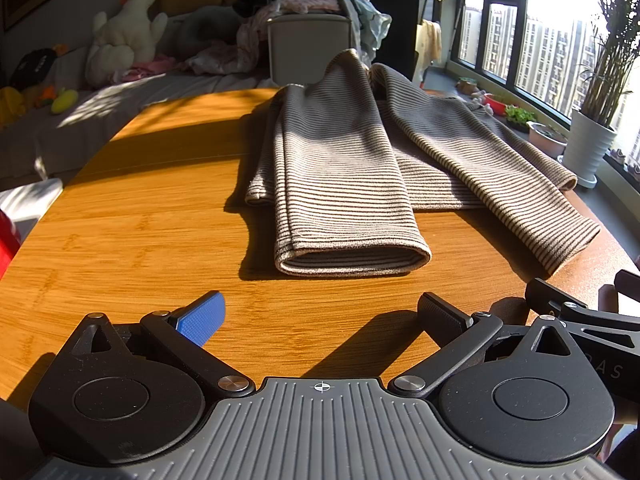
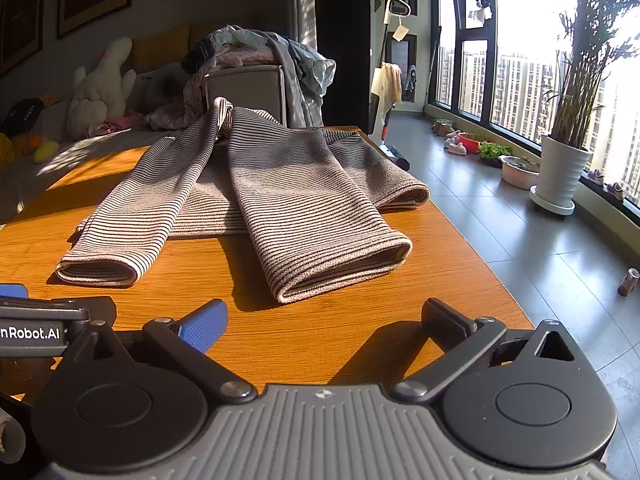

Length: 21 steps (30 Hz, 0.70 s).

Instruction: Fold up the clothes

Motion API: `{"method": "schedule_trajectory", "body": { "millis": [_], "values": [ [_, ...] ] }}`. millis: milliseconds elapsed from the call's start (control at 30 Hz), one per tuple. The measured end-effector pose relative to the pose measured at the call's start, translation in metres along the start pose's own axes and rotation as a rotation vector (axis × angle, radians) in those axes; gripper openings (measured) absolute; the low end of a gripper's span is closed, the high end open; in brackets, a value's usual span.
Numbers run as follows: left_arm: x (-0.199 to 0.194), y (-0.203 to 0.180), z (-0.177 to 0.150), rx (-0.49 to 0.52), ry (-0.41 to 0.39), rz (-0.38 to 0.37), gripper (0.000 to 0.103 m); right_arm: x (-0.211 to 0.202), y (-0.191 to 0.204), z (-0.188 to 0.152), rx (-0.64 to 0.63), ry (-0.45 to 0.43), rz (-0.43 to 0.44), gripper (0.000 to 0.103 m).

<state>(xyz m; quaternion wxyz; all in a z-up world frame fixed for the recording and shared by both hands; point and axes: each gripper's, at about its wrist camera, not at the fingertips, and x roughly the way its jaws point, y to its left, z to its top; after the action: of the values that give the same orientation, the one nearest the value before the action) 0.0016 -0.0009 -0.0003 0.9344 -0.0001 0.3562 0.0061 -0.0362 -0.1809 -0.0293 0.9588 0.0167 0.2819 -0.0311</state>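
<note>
So the striped sweater (image 1: 340, 160) was lying on the wooden worktop (image 1: 120, 220), back toward the far edge, with both sleeves already brought in over the body and pointing at the near edge. One sleeve (image 1: 348, 216) ran pretty much straight down the middle, its cuff open and facing the cameras. The other sleeve (image 2: 116, 216) angled off toward a side edge, so it wasn't sitting square on the body.

Both tools were parked at the near edge, not touching any fabric. The left gripper (image 1: 320, 312) had its fingers spread wide with nothing between them, and same deal for the right gripper (image 2: 324, 320), wide apart and empty.

My read on progress: maybe a third to halfway. Sleeves in was done, roughly. What looked left was tidying the crooked sleeve so it overlapped the body properly, then folding the bottom hem up toward the collar once or twice to make a compact rectangle.

Also, there was a bin (image 1: 308, 48) past the far edge heaped with more clothes, so if that pile counted, the whole job was barely started. I couldn't tell if any finished folded pieces sat anywhere.
</note>
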Motion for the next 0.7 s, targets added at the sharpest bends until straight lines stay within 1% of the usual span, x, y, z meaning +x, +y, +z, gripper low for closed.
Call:
{"method": "schedule_trajectory", "body": {
  "millis": [700],
  "values": [
    [-0.0002,0.0000,-0.0002,0.001,-0.001,-0.001,0.103,-0.0004,0.0006,-0.0022,-0.003,-0.004,-0.003,0.103]
  ]
}}
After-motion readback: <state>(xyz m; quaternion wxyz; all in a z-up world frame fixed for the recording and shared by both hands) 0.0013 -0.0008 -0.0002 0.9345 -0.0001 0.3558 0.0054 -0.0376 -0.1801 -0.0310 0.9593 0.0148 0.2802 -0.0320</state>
